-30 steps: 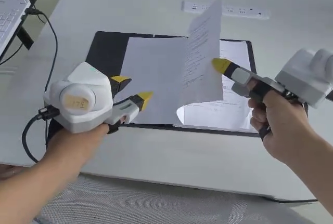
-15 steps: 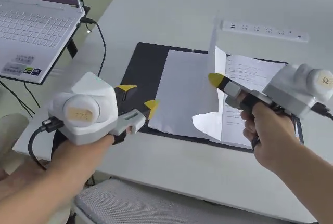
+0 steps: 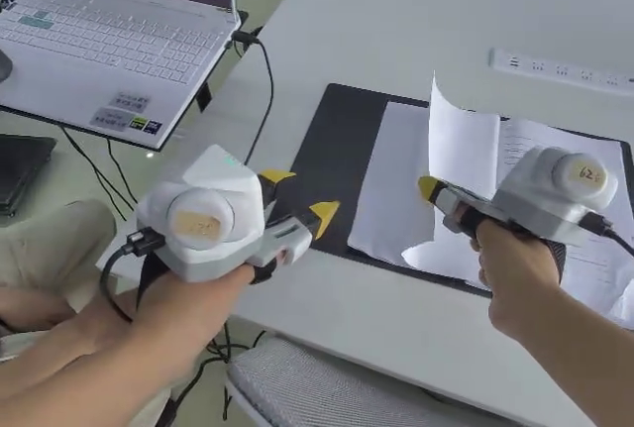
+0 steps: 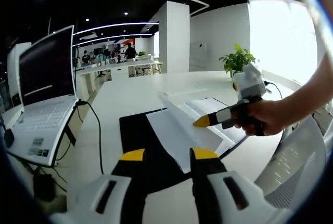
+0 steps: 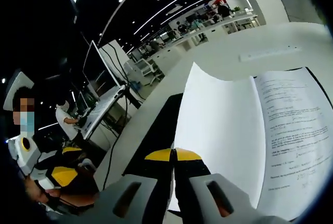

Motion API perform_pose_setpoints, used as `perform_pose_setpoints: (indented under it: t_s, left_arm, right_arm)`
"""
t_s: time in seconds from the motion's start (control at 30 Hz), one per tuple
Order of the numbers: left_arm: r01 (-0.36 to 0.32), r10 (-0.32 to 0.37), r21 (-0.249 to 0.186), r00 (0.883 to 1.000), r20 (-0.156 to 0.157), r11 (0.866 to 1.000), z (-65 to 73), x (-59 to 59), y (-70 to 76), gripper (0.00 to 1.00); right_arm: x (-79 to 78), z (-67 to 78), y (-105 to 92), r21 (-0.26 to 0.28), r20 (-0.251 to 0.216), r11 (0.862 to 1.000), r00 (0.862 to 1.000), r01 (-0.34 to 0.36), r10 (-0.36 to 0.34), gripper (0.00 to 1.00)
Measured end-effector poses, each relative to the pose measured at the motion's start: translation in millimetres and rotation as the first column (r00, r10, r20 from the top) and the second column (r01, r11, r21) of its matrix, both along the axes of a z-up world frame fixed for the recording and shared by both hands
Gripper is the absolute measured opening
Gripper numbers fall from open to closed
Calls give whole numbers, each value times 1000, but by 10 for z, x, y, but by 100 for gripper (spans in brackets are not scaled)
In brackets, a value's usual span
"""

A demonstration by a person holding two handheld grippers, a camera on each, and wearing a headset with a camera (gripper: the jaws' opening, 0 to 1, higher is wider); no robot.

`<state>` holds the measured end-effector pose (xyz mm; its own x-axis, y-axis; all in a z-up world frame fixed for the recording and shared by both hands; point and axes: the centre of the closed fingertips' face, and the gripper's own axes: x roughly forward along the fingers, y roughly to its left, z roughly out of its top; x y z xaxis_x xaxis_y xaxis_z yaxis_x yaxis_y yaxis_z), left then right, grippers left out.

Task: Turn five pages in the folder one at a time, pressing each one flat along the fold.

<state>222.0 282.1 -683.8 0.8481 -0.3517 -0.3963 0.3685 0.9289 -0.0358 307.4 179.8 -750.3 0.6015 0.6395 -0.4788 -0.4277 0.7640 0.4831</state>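
One page (image 3: 461, 145) of the open black folder (image 3: 337, 164) was up in the air. The folder lay on the white table (image 3: 396, 21), with a blank sheet (image 3: 391, 179) flat on its left side and a printed sheet (image 5: 291, 125) flat on its right side. The lifted page was white, bent in a soft curve, and stood up near the fold.

We saw the right gripper (image 3: 428, 189) pinched tight on the page's lower edge, its yellow tips pressed together with the paper between them. The left gripper (image 3: 300, 197) hung near the folder's near left corner, its yellow tips spread apart and holding nothing.

A second before, the held page stood over the right side. Now it had come across the fold and leaned over the left side. The left gripper had stayed spread. Our head had turned, so more of the laptop (image 3: 119, 41) came into sight.
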Motion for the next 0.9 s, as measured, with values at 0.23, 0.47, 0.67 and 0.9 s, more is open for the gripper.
perform_pose_setpoints:
  t_s: [0.23, 0.47, 0.67, 0.9]
  left_arm:
    - [0, 0, -9, 1000, -2, 1000, -45, -8, 85, 31]
    - [1, -1, -15, 1000, -3, 1000, -71, 7, 134, 31]
    - [1, -1, -18, 1000, -17, 1000, -129, 23, 161, 30]
    - [7, -8, -14, 1000, -24, 1000, -180, 58, 171, 30]
  right_arm:
    - [23, -253, 151, -146, 6, 989, 1000, -22, 23, 0]
    - [5, -363, 310, -188, -4, 982, 999, -34, 34, 0]
    - [-2, -449, 405, -230, -7, 971, 998, -61, 61, 0]
    - [-26, -552, 492, -252, -31, 963, 996, -93, 88, 2]
